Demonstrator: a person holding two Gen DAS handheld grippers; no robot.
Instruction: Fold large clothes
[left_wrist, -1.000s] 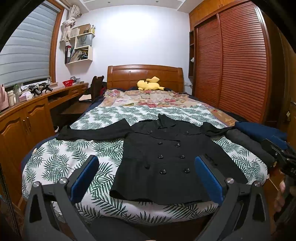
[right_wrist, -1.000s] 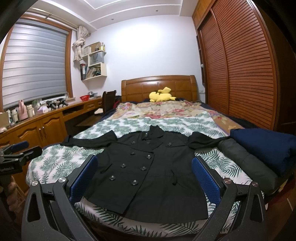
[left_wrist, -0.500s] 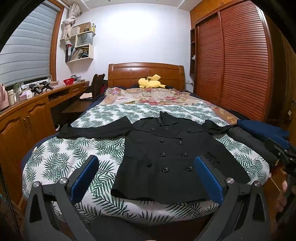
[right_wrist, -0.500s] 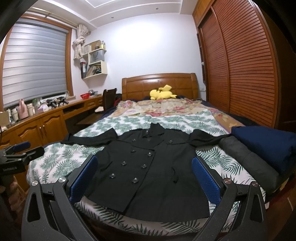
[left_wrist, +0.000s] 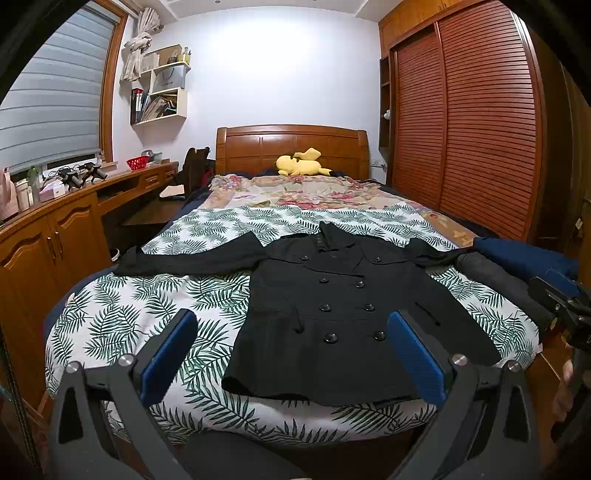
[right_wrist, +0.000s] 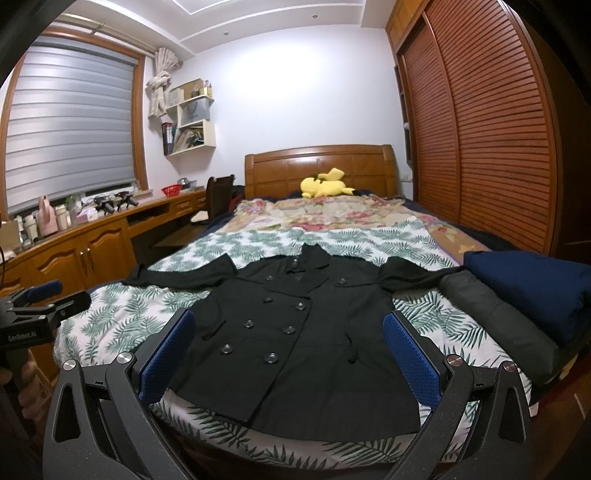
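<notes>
A black double-breasted coat (left_wrist: 332, 317) lies flat and face up on the leaf-print sheet of the bed (left_wrist: 147, 306), sleeves spread out to both sides. It also shows in the right wrist view (right_wrist: 295, 332). My left gripper (left_wrist: 291, 332) is open and empty, held before the foot of the bed, short of the coat's hem. My right gripper (right_wrist: 288, 332) is open and empty, also short of the hem. The right gripper shows at the right edge of the left wrist view (left_wrist: 561, 299); the left gripper shows at the left edge of the right wrist view (right_wrist: 40, 299).
Folded grey (right_wrist: 498, 325) and navy (right_wrist: 532, 284) clothes lie on the bed's right edge beside the coat's sleeve. A yellow plush toy (right_wrist: 325, 184) sits by the headboard. A wooden desk (left_wrist: 55, 229) runs along the left, a slatted wardrobe (left_wrist: 480, 129) along the right.
Both grippers have tilted or moved slightly, so the coat sits a little lower and nearer in both views. Coat and jaws are unchanged.
</notes>
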